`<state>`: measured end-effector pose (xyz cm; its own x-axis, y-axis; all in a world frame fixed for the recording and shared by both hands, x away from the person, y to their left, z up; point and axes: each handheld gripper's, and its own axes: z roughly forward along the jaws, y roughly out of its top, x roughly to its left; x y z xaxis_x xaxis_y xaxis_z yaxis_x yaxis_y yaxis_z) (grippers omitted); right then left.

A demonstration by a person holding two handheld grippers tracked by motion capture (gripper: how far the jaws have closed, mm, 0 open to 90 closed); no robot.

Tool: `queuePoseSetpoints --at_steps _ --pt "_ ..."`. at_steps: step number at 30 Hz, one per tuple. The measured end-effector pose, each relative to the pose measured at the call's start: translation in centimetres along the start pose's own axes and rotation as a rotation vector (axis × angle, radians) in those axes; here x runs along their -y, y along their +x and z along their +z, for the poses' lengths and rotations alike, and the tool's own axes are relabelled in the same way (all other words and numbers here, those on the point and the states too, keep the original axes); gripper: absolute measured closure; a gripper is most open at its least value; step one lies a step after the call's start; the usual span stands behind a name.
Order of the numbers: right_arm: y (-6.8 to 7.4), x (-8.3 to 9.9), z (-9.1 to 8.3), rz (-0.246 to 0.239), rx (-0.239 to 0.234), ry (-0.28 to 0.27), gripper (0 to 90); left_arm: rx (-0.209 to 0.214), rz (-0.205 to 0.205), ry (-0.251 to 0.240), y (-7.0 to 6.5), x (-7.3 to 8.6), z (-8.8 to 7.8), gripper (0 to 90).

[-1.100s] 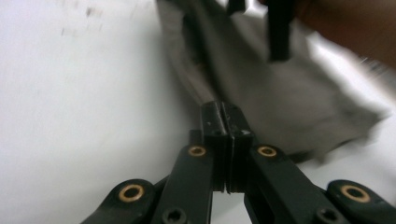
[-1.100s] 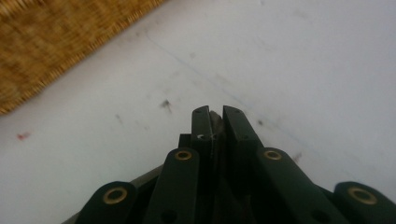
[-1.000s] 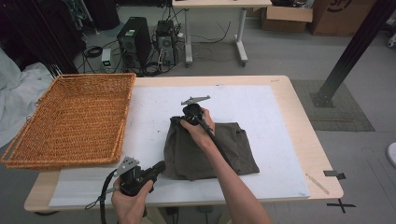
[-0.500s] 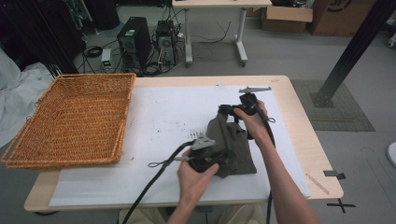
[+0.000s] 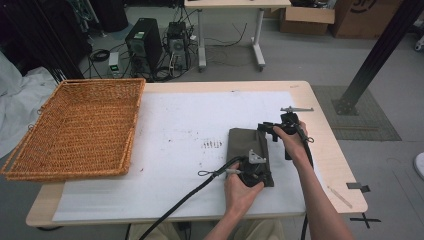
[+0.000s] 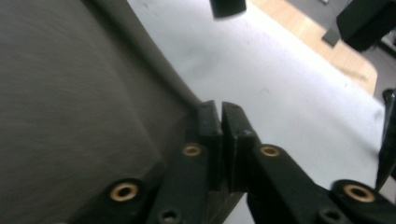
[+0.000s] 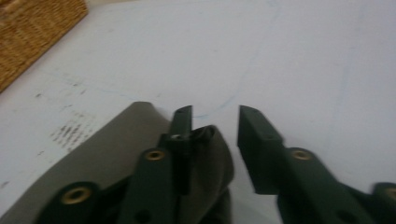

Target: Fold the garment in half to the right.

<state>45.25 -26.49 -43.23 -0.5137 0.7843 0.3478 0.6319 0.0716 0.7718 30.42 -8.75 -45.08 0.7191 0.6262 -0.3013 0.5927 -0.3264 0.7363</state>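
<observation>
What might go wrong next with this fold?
The right hand-held gripper has just been opening, yet a cloth edge still drapes over one jaw; pulling away may drag the fold open. The left hand-held gripper stays shut at the cloth's edge near the white mat; lifting could shift it.

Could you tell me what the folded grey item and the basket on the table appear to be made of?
Grey item: looks like woven cloth, matte, olive-grey; it folds flat, its edge curls softly in the right gripper view, and the left gripper view shows a fine fabric grain.
Basket: seems to be wicker or rattan, tan, unvarnished; open woven strands show across its floor and rim.
</observation>
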Motion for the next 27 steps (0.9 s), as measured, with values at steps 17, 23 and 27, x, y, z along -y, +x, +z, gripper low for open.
queuePoseSetpoints --at_steps 17,23,27 --pt "0.8 1.8 -8.6 -0.042 0.187 -0.237 18.7 0.035 0.019 -0.336 3.6 -3.0 -11.7 28.5" --pt "2.1 4.3 -9.3 -0.061 0.159 -0.230 18.5 -0.053 -0.029 -0.345 7.2 -3.0 -14.5 29.0" --pt "3.1 5.8 -9.4 -0.062 0.155 -0.238 18.6 -0.067 -0.032 -0.330 7.8 -3.1 -14.4 29.8"
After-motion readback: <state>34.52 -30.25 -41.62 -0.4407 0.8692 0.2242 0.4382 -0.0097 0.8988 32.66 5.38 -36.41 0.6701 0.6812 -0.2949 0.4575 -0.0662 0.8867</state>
